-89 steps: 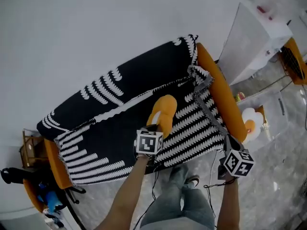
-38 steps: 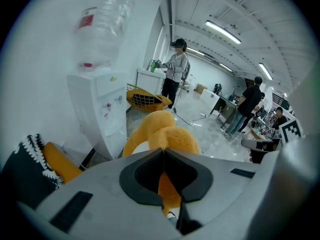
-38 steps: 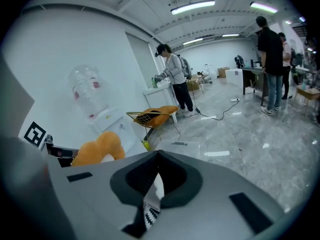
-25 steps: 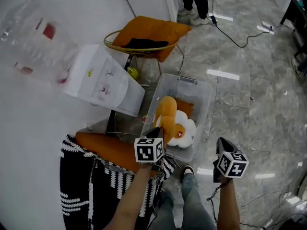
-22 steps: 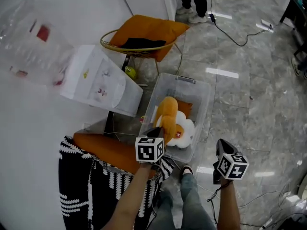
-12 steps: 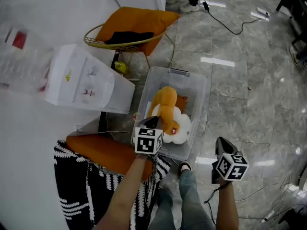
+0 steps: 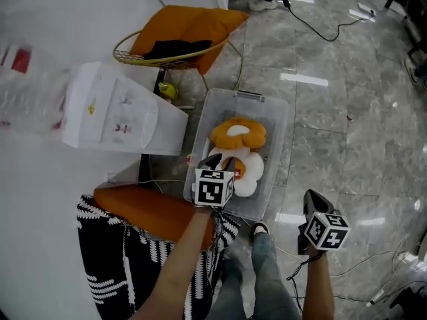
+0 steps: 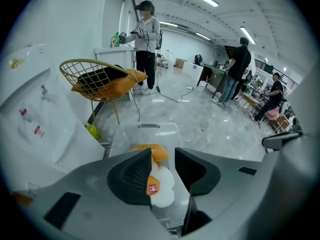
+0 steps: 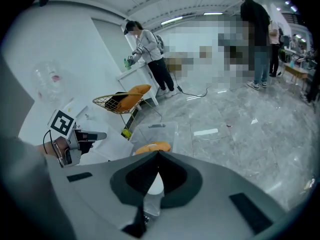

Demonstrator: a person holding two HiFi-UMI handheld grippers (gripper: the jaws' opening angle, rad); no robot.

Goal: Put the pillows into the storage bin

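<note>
Orange pillow (image 7: 238, 133) flat, crosswise in clear bin (image 7: 283, 139), face up

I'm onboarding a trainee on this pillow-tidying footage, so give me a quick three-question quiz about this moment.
1. True or false: the orange flower pillow lies inside the clear storage bin.
2. Multiple choice: the right tool has its jaws A) together, empty; B) wide apart; C) clamped on a pillow.
3. Short answer: which tool is over the bin with its jaws apart?
Key: 1 true. 2 A. 3 the left tool; its jaws have just been opening, and the white pillow shows below the gap, ungripped.
</note>
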